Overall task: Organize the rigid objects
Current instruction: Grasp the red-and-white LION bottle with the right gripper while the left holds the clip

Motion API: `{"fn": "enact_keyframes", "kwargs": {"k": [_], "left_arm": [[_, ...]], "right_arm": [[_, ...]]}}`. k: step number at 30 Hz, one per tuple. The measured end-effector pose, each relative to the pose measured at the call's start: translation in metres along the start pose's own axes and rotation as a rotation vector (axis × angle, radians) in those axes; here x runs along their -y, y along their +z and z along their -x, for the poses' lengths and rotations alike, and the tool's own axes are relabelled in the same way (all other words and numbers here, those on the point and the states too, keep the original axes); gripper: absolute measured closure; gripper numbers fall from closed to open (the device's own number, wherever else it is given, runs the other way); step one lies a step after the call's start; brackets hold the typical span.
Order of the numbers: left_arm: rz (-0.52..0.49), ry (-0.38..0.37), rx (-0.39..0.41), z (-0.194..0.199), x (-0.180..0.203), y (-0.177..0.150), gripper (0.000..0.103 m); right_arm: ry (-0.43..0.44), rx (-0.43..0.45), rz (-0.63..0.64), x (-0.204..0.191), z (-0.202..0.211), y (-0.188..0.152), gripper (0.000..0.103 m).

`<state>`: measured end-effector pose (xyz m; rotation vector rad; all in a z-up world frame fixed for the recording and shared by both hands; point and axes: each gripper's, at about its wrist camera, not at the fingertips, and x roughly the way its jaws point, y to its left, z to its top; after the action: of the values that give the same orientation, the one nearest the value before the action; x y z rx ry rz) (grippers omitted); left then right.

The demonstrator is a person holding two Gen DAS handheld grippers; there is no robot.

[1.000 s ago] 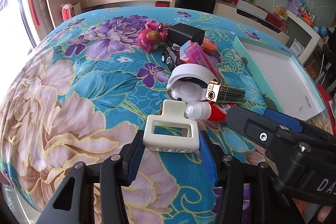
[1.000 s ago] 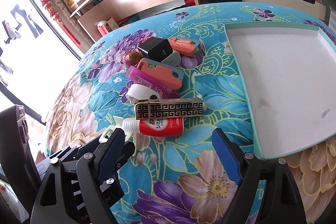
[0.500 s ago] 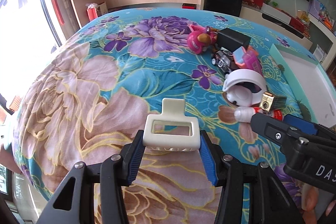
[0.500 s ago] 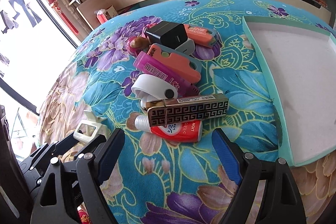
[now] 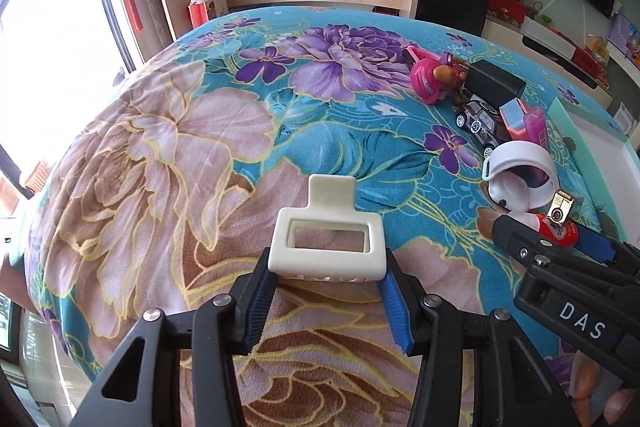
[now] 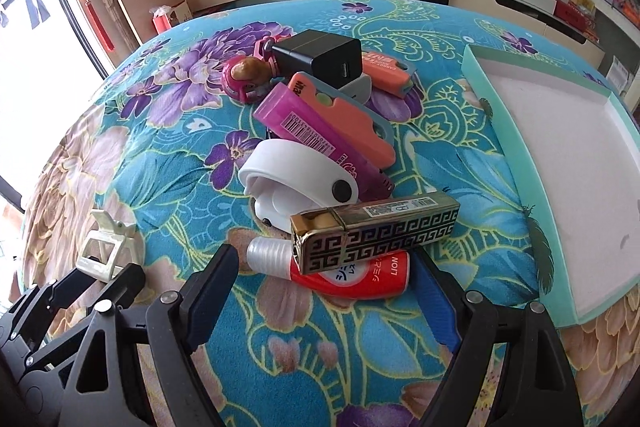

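My left gripper (image 5: pixel 326 293) is shut on a cream hair claw clip (image 5: pixel 326 239) and holds it over the left of the flowered tablecloth; the clip also shows in the right wrist view (image 6: pixel 105 245). My right gripper (image 6: pixel 326 299) is open, its fingers on either side of a red and white tube (image 6: pixel 352 273). A gold patterned box (image 6: pixel 374 233) lies across the tube. Behind them lies a pile: a white curved piece (image 6: pixel 298 173), a pink case (image 6: pixel 316 131), an orange cutter (image 6: pixel 344 115), a black charger (image 6: pixel 320 57).
An open teal tray (image 6: pixel 504 131) with a white floor lies at the right. A pink toy figure (image 5: pixel 434 81) and a toy car (image 5: pixel 478 121) sit at the back of the pile. A second orange cutter (image 6: pixel 386 69) lies behind the charger. The table edge curves close at left.
My left gripper has carried the clip leftward, away from the pile. My right gripper has moved forward, so its open fingers now flank the red tube.
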<state>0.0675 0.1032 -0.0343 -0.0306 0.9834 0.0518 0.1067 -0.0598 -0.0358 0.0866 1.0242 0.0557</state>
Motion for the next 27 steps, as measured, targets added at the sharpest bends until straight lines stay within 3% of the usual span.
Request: {"fn": "enact_keyframes", "kwargs": {"k": [5,10,27], "left_arm": [[-0.002,0.005,0.005,0.0,0.001,0.001,0.05],[-0.004,0.006,0.006,0.0,0.0,0.001,0.05],[-0.017,0.012,0.06,0.032,0.007,0.01,0.051]], "right_arm": [[-0.045,0.014,0.012,-0.004,-0.001,-0.001,0.024],[-0.036,0.019,0.007,-0.002,0.001,-0.003,0.024],[0.091,0.108,-0.043,0.014,0.048,-0.009,0.024]]}}
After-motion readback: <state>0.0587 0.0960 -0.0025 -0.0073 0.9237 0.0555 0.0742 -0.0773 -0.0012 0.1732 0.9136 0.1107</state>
